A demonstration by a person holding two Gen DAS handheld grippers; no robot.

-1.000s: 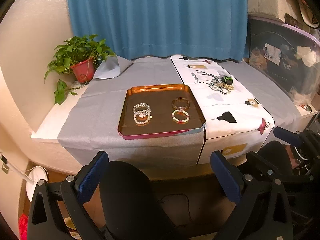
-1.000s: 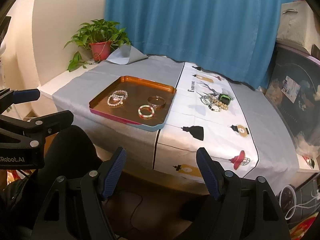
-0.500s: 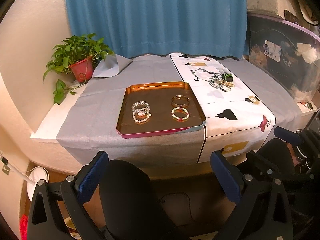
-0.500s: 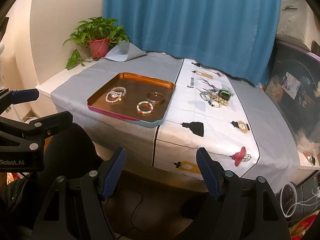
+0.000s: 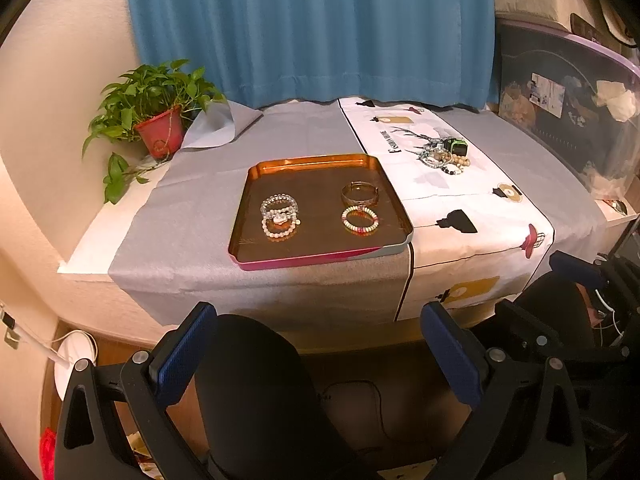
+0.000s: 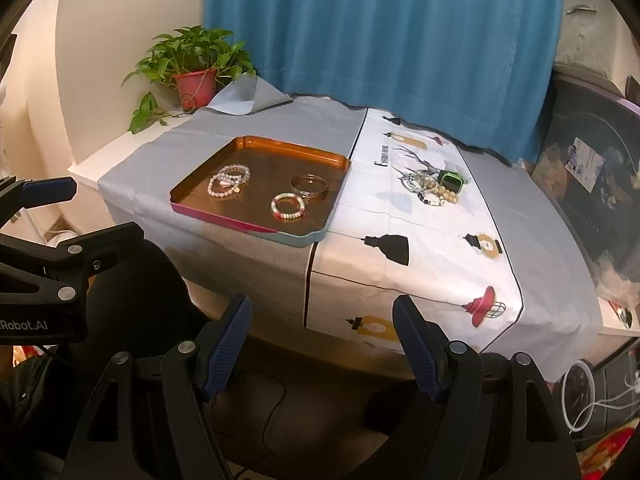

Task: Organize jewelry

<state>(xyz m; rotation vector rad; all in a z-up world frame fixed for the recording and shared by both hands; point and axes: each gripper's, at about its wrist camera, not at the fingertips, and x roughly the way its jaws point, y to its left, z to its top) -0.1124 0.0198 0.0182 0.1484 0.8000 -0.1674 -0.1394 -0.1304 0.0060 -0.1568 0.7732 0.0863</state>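
Observation:
An orange tray (image 5: 316, 162) (image 6: 256, 144) with a pink front edge lies on the grey cloth. In it are two pearly bead bracelets (image 5: 279, 216) (image 6: 229, 181), a gold bangle (image 5: 359, 193) (image 6: 309, 185) and a coloured bead bracelet (image 5: 359, 219) (image 6: 288, 207). A heap of loose jewelry with a green watch (image 5: 445, 155) (image 6: 436, 186) rests on the white printed runner. My left gripper (image 5: 316, 350) and right gripper (image 6: 322, 342) both stand open and empty, held low before the table's front edge, far from the jewelry.
A potted plant (image 5: 154, 114) (image 6: 192, 68) stands at the back left by the blue curtain (image 5: 312, 28). A black chair back (image 5: 264, 392) sits under the left gripper. Dark storage boxes (image 5: 560, 104) line the right side.
Both views have shifted slightly, with the table sitting a touch lower and nearer in frame. Nothing on the table moved and both grippers stayed open.

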